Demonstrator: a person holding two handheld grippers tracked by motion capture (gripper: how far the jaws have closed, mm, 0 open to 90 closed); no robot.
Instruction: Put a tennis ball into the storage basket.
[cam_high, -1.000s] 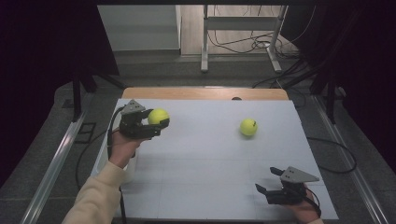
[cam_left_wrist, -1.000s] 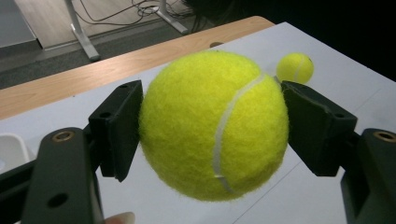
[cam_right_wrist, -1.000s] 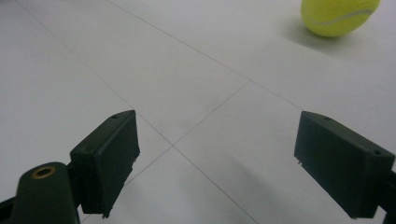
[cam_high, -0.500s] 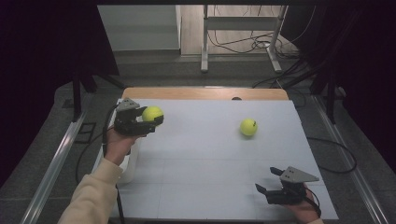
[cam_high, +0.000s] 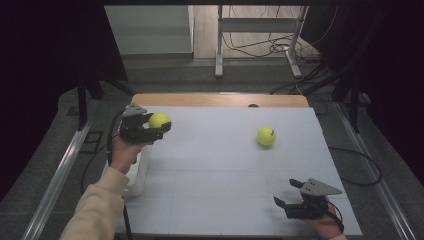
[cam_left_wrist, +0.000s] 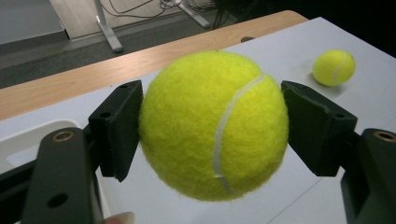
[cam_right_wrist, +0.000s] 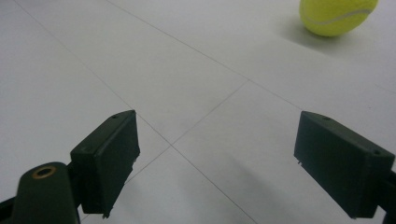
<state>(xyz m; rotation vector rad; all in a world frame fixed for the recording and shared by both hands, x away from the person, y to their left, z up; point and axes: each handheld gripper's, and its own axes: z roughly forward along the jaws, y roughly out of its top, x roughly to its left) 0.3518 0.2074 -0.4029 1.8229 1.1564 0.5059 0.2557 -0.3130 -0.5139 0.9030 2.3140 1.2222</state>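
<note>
While two yellow tennis balls are in sight, only one is gripped: the held ball (cam_left_wrist: 212, 123) sits squeezed between the fingers (cam_left_wrist: 116, 128) of the left gripper (cam_high: 150, 127), raised above the far left part of the surface (cam_high: 210, 170). The second ball (cam_high: 266, 136) lies loose on the surface toward the far right, well apart from both grippers. There are two grippers, one in each hand; the right gripper (cam_high: 292, 197) rests low at the near right corner, its fingers (cam_right_wrist: 107, 158) spread wide with nothing between them.

Compared with a second ago, the left gripper and its ball have shifted slightly toward the left edge; the right gripper and the loose ball lie as they did.

A white sheet marked with faint grid lines covers the surface, leaving a wooden strip (cam_high: 220, 100) bare at the far edge. A white container (cam_high: 139, 172) stands at the left edge beneath the left hand. Beyond lie a grey floor, metal stand legs (cam_high: 220, 45) and trailing cables, with dark surroundings on both sides.
</note>
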